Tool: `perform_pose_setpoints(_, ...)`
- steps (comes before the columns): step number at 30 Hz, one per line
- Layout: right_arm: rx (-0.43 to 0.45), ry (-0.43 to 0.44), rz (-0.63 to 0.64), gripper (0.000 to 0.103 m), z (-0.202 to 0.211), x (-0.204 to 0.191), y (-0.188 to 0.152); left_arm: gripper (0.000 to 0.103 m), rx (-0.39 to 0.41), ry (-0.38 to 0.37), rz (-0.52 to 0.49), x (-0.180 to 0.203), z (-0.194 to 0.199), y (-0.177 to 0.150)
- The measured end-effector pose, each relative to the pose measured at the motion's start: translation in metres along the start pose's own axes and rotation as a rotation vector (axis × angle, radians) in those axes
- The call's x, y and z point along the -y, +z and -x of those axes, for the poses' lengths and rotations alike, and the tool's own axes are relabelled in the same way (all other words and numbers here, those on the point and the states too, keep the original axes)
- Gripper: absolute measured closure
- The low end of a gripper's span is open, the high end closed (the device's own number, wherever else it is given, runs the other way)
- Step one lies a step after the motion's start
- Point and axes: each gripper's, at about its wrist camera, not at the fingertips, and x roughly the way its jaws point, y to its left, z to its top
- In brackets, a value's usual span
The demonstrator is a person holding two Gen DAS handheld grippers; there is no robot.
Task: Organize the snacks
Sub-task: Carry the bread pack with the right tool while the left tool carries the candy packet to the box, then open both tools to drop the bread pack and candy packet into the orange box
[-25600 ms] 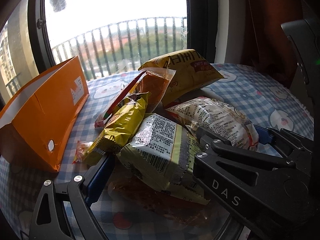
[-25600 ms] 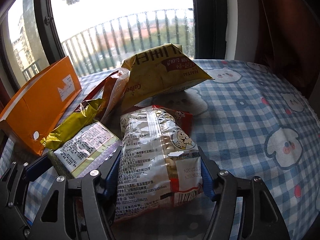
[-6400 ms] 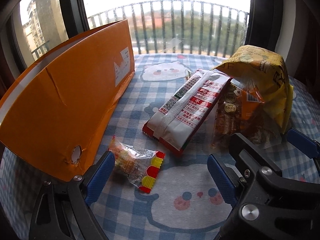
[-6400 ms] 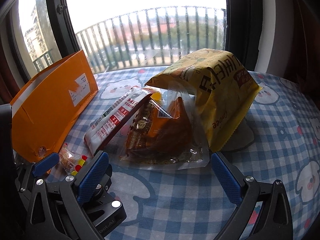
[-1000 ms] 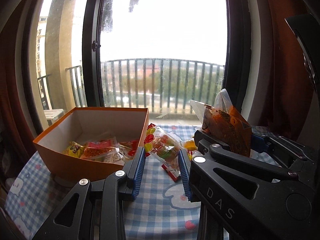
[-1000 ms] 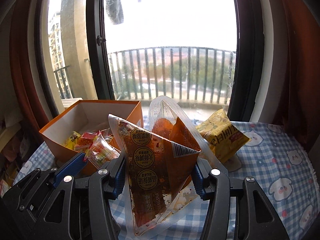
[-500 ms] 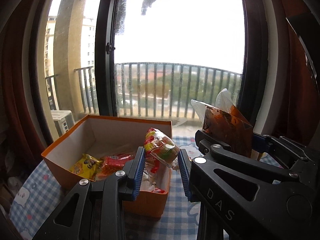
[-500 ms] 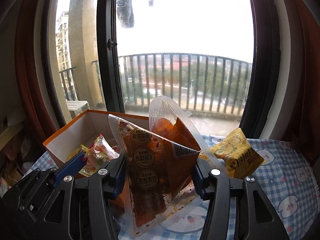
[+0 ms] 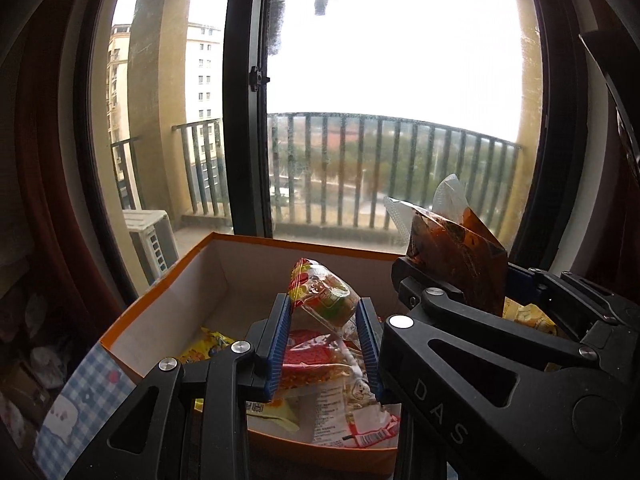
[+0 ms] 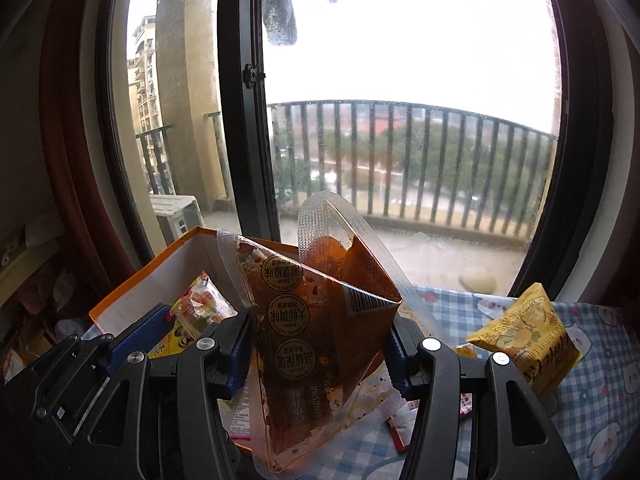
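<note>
Both grippers now hang over the orange box (image 9: 160,312), left gripper (image 9: 325,336) pinching a candy packet (image 9: 324,300), right gripper (image 10: 320,344) clamping a brown pouch (image 10: 304,320), positioned for dropping.

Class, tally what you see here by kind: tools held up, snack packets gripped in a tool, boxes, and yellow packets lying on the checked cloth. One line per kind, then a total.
Tools: 2, left tool, right tool
Gripped packets: 2, candy packet, brown sauce pouch
Boxes: 1, orange box
Yellow packets on the checked cloth: 1, yellow packet
Total: 6
</note>
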Motion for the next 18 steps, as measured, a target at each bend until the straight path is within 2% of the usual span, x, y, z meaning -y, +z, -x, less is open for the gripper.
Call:
perform_pose_setpoints(7, 0.01, 0.009, 0.011, 0.045, -0.036, -0.02, 0.015, 0.07, -0.012, 0.079, 0.042, -0.025, -0.032, 0.01)
perform_pose_setpoints(12, -0.06, 0.049, 0.007, 0.045, -0.07, -0.031, 0.019, 0.064, -0.073, 0.137, 0.079, -0.042, -0.064, 0.011)
perform_pose_setpoints(13, -0.076, 0.061, 0.002, 0.045, -0.076, -0.033, 0.018, 0.058, -0.088, 0.139, 0.082, -0.043, -0.068, 0.01)
perform_pose_setpoints(14, -0.088, 0.07, 0.0, 0.045, -0.081, -0.034, 0.018, 0.044, -0.111, 0.137, 0.086, -0.045, -0.072, 0.009)
perform_pose_setpoints(15, -0.093, 0.077, -0.005, 0.045, -0.084, -0.035, 0.017, 0.038, -0.132, 0.129, 0.089, -0.047, -0.075, 0.008)
perform_pose_setpoints(18, -0.129, 0.09, 0.004, 0.044, -0.092, -0.037, 0.018, 0.029, -0.169, 0.115, 0.103, -0.051, -0.082, 0.006)
